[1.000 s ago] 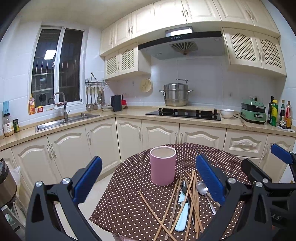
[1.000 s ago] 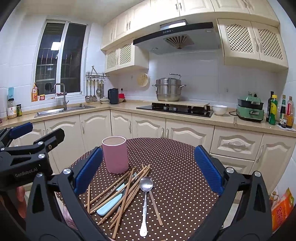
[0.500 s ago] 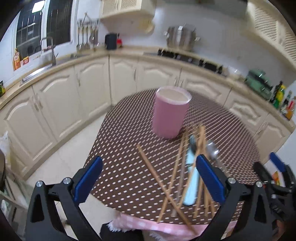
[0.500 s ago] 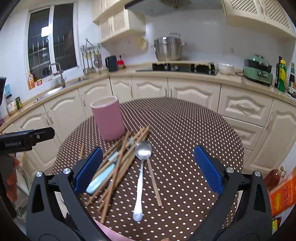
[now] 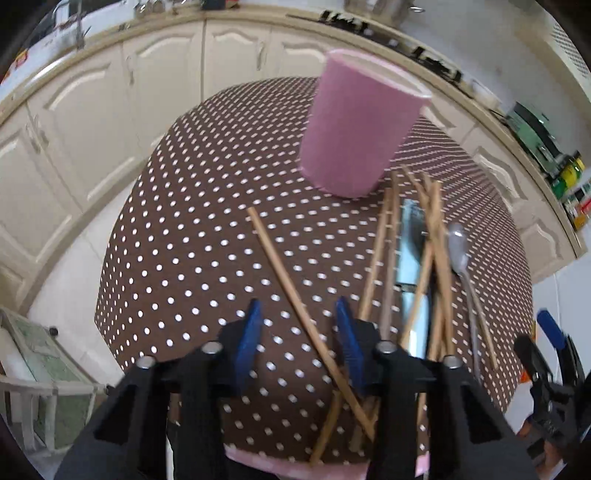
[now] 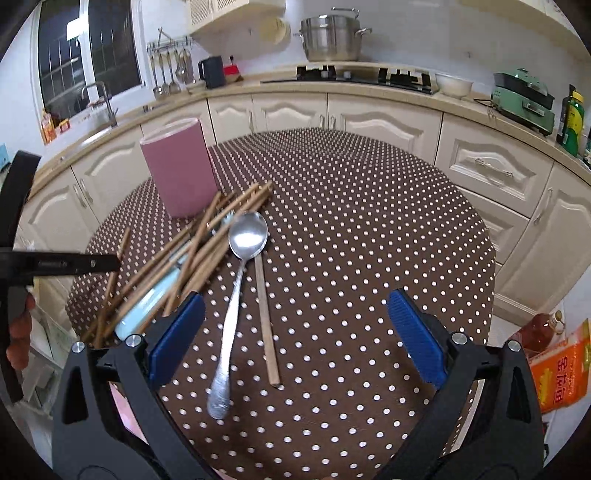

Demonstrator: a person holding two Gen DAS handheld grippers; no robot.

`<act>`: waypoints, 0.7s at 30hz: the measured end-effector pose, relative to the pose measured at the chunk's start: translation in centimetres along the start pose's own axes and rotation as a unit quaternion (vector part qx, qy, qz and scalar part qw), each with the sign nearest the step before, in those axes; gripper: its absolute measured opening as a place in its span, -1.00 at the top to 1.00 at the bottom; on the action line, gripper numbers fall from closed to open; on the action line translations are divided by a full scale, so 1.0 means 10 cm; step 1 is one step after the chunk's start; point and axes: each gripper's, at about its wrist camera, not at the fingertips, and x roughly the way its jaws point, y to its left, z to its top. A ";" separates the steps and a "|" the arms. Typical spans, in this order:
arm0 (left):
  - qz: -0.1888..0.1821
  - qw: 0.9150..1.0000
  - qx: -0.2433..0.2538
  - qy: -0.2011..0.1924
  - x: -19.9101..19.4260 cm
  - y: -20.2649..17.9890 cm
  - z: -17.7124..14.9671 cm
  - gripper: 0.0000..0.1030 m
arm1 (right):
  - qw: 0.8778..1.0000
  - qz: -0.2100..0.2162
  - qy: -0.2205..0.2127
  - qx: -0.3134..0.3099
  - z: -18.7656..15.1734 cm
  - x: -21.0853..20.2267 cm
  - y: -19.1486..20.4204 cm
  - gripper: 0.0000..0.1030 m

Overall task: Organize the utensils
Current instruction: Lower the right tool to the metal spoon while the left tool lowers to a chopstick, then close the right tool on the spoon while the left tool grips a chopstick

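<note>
A pink cup [image 5: 358,129] [image 6: 179,166] stands upright on the round brown dotted table [image 6: 369,221]. Beside it lies a pile of wooden chopsticks [image 5: 432,240] [image 6: 207,240] over a pale blue-handled knife [image 5: 410,258], with a metal spoon [image 6: 247,236] next to them. My left gripper [image 5: 297,306] points down at a single chopstick [image 5: 284,273]. Its jaws are closing, the stick lies between them, and the pads stand apart from it. My right gripper [image 6: 295,297] is open wide above the spoon handle and a lone chopstick [image 6: 264,314].
Cream cabinets and a counter with a hob, a steel pot [image 6: 328,33] and a green appliance [image 6: 524,99] curve behind the table. An orange bag [image 6: 561,369] and a bottle stand on the floor at right. A low stand [image 5: 37,350] sits at left.
Both grippers have tipped downward and come closer to the table. The left jaws have narrowed from wide open to either side of one chopstick. The right jaws stay wide.
</note>
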 end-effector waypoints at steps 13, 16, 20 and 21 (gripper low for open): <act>-0.034 0.999 -0.031 -0.015 0.00 0.18 0.07 0.90 | 0.995 0.048 0.079 -0.043 0.29 0.33 0.05 -0.78; -0.041 0.998 -0.030 -0.028 -0.13 0.20 0.04 0.90 | 0.990 0.071 0.101 -0.060 0.38 0.40 0.16 -0.40; -0.047 0.997 -0.024 -0.047 -0.29 0.18 0.03 0.90 | 0.983 0.088 0.147 -0.068 0.48 0.58 0.25 0.21; -0.048 0.997 -0.021 -0.052 -0.34 0.17 0.03 0.90 | 0.981 0.090 0.156 -0.068 0.48 0.62 0.25 0.29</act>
